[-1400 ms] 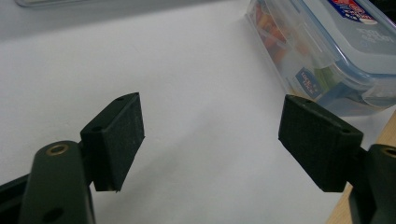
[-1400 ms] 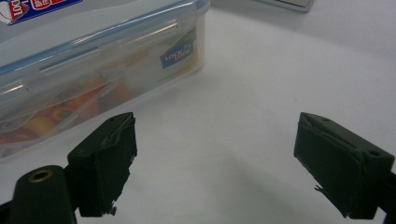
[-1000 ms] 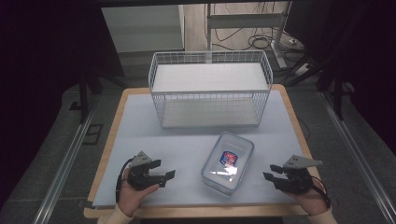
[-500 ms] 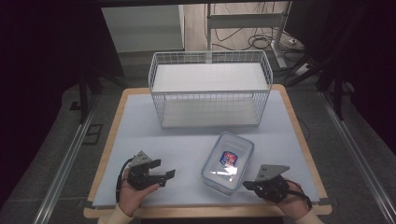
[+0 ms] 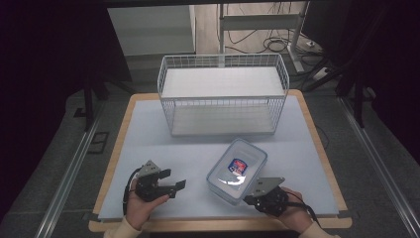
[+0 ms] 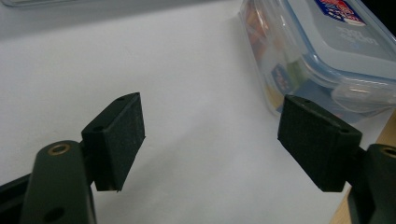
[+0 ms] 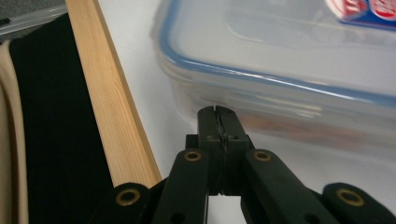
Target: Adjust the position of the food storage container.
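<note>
Lidded plastic food container (image 5: 236,170) looks rigid, smooth and light, best pinched at its rim; right gripper (image 7: 217,113) clenched empty against it, left gripper (image 6: 210,140) spread wide

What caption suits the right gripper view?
Right gripper, jaws closed together, tips against the side wall of the clear plastic blue-sealed lidded container near the table's wooden edge.
</note>
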